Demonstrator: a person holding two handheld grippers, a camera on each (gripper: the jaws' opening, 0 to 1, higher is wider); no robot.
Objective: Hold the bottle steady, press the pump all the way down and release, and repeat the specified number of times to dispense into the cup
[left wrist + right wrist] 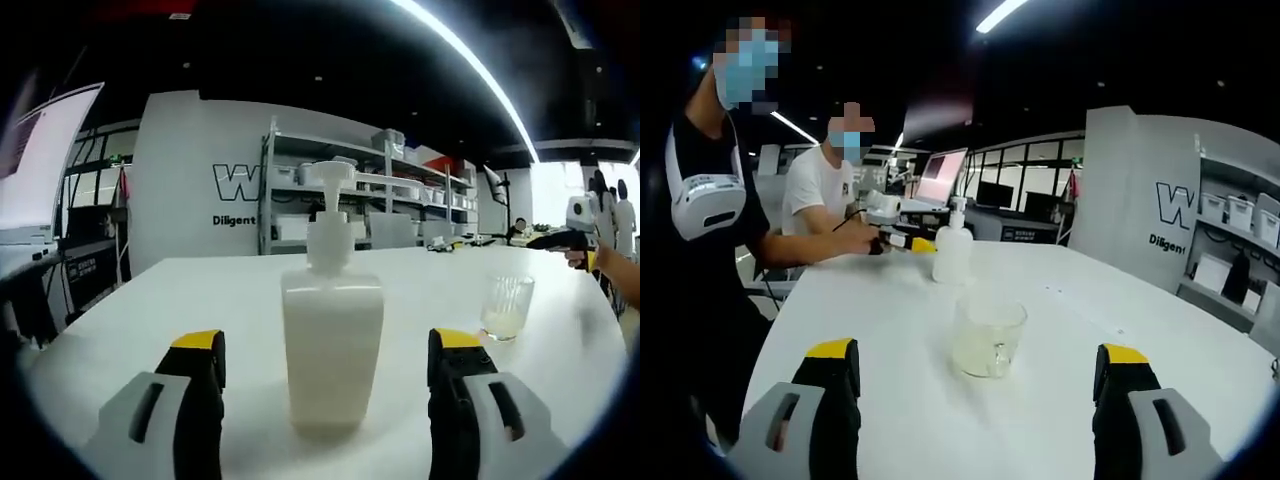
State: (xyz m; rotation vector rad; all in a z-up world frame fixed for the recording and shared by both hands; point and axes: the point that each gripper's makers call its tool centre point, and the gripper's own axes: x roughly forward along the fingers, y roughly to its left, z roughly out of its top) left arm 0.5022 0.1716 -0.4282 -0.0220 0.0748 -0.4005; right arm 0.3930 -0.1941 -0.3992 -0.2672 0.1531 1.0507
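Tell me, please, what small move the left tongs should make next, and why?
Probably ease the left tongs forward and close them around the bottle. The tongs stand open with the bottle centred between them, not yet gripped, and its pump is still up. The cup stands apart to the side. The right tongs are open too, back behind the cup, so steadying the bottle likely comes first.

White pump bottle (pixel 332 345) stands upright near the glass cup (pixel 506 307).

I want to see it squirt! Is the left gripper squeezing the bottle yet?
Apart. In the left gripper view, the gripper is open, and white table shows between each jaw and the bottle.
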